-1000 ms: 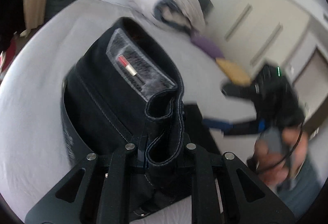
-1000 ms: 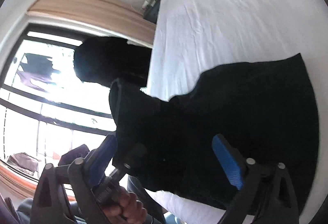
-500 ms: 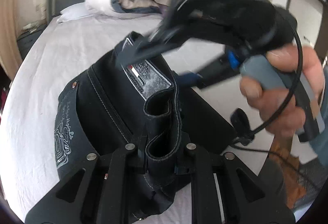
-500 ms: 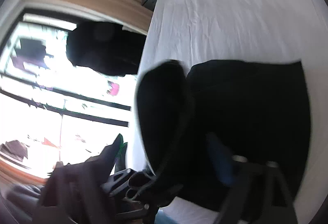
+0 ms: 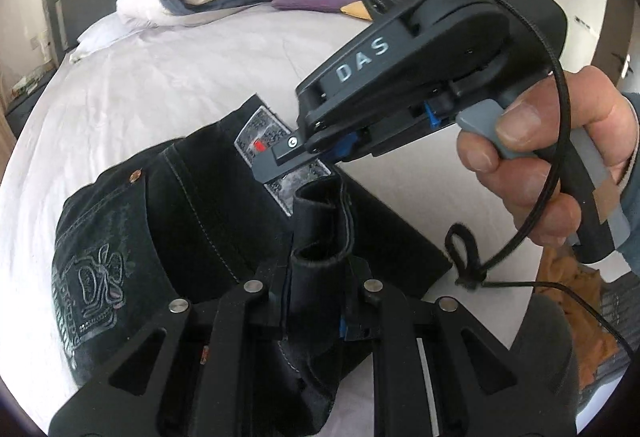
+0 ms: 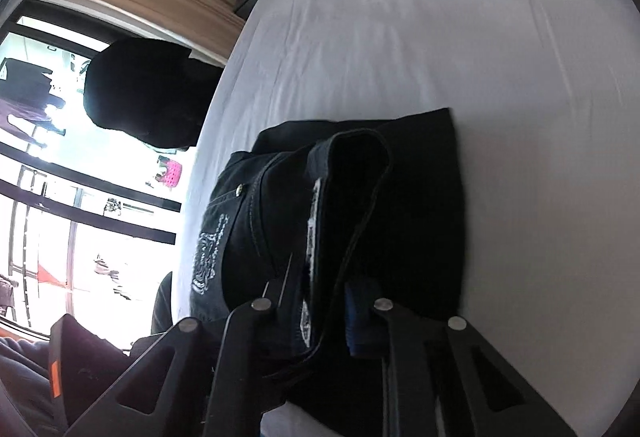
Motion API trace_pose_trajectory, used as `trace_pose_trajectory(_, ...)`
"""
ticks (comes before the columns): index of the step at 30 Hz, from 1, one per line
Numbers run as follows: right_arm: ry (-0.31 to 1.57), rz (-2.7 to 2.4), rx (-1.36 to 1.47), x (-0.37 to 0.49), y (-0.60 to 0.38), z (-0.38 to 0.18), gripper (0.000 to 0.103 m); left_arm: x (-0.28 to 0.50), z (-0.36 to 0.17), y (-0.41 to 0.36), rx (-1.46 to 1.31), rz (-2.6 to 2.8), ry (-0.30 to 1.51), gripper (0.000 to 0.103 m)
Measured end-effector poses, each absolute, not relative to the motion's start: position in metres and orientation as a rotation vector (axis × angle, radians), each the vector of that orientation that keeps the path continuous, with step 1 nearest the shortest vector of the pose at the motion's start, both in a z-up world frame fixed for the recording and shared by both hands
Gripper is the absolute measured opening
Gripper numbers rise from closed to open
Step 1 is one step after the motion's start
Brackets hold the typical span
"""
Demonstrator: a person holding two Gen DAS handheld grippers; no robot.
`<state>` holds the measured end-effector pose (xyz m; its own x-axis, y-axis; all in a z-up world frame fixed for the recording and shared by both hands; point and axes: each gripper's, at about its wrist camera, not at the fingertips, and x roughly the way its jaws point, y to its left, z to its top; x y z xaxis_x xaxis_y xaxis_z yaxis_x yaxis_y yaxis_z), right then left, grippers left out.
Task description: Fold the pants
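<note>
Black jeans [image 5: 168, 205] lie on the white bedsheet [image 5: 160, 77]; the left gripper [image 5: 320, 301] clamps their folded waistband, the right gripper [image 6: 320, 317] closing on it too.

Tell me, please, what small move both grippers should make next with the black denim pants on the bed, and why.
Probably finish the right gripper's closing, then carry the waistband across. The left gripper already clamps a bunched fold of the black denim pants, the right one's jaws are closing around the waistband near its label, and the fabric stands raised above the white bed sheet, not yet laid flat.
</note>
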<state>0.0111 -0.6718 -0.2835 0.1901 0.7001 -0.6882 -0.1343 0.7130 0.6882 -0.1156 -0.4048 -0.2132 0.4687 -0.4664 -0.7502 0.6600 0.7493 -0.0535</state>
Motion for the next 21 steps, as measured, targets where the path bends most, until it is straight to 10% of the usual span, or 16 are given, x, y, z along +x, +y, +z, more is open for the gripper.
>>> trace_pose_trajectory(16,1.233,0.603,0.599,0.023,-0.693,-0.312,0.017,-0.11,-0.243,-0.449,0.301,-0.715,0.861,0.016)
trace_pose_trajectory(19,1.234,0.6,0.636,0.024,-0.697,-0.323,0.017,-0.108,-0.245,-0.451,0.297,-0.728,0.874,0.029)
trace_pose_trajectory(21,1.23,0.61,0.682,0.023,-0.703,-0.329,0.019,-0.106,-0.24,-0.445,0.224,-0.776,0.922,0.057)
